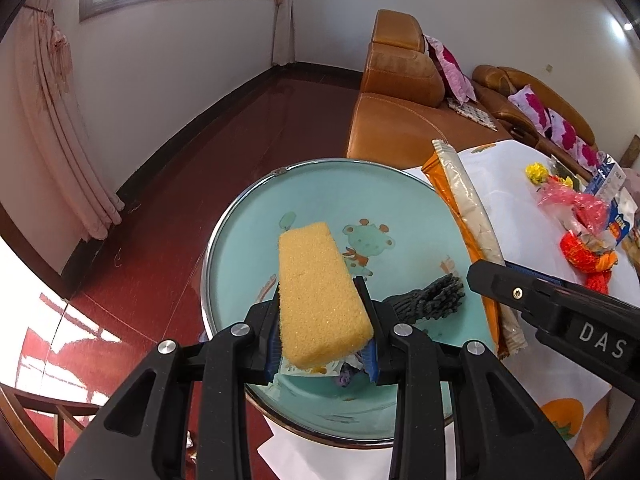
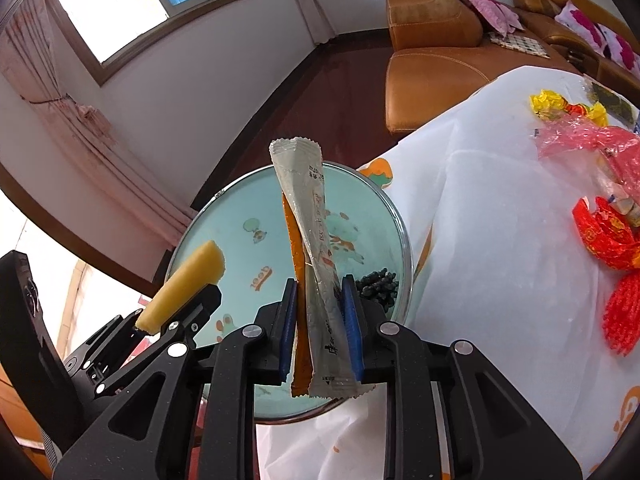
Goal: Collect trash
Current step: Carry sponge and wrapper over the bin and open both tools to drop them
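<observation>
A yellow sponge (image 1: 320,280) sits between the fingers of my left gripper (image 1: 320,292), which is shut on it above a teal cartoon-printed basin (image 1: 400,208). My right gripper (image 2: 320,280) is shut on two long sachet wrappers, a grey-white one (image 2: 308,200) and an orange one (image 2: 294,240); they stand upright over the basin (image 2: 224,232). A black knobbly scrap (image 2: 378,286) lies in the basin, and a crumpled printed wrapper (image 1: 344,372) shows below the sponge. In the left wrist view the right gripper (image 1: 480,276) holds the sachets (image 1: 472,208) at the basin's right rim.
A white-clothed table (image 2: 500,240) beside the basin carries red and pink wrappers (image 2: 600,232), a yellow wrapper (image 2: 548,104) and a blue-white carton (image 1: 612,196). An orange leather sofa (image 1: 396,92) stands behind. Dark red floor (image 1: 240,128) spreads to the left, with a curtain (image 1: 60,140) along the wall.
</observation>
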Available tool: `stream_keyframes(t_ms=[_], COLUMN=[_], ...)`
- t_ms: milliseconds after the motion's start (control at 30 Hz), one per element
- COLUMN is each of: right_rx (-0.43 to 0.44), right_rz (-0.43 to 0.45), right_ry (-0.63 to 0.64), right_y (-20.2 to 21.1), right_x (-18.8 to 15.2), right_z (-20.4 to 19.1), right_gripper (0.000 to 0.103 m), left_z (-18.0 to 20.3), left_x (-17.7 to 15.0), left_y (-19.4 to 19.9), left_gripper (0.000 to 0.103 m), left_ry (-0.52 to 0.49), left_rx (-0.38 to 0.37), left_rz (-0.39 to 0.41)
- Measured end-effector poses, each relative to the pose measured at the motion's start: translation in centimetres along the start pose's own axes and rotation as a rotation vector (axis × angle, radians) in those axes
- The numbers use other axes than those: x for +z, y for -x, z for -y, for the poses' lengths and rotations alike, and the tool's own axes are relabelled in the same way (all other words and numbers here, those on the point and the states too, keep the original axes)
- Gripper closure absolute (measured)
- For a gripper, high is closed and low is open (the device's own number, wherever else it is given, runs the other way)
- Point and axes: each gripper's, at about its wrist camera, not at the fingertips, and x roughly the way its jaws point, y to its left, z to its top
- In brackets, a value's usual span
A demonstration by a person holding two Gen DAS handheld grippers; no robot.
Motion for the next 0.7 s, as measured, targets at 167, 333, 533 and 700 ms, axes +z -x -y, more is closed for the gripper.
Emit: stream_keyframes(t_ms=[167, 333, 533, 700], right_rx=[0.012, 0.020, 0.000, -0.068], right_rz=[-0.006, 0.008, 0.091, 0.165], right_ry=[0.001, -0.008, -0.027, -0.049], right_y=[-0.6, -0.1, 2.6, 4.9], right_x=[0.0, 0.1, 0.5, -0.1], right_z=[0.0, 0.3, 1.4, 3.2], right_gripper=[0.073, 0.072, 0.060, 0.046], left_z=[-0.1, -0.1, 0.5, 1.3], left_x=[-0.1, -0.1, -0.1, 0.1], left_y=[-0.3, 0.0, 0.5, 1.5], left_gripper=[0.071, 0.058, 0.034, 0.012], left_ry=[0.006, 0.009, -0.001, -0.014], left_rx=[0.015, 0.037, 0.082, 0.149], left_rz=[-0.013, -0.008, 0.001, 0.033])
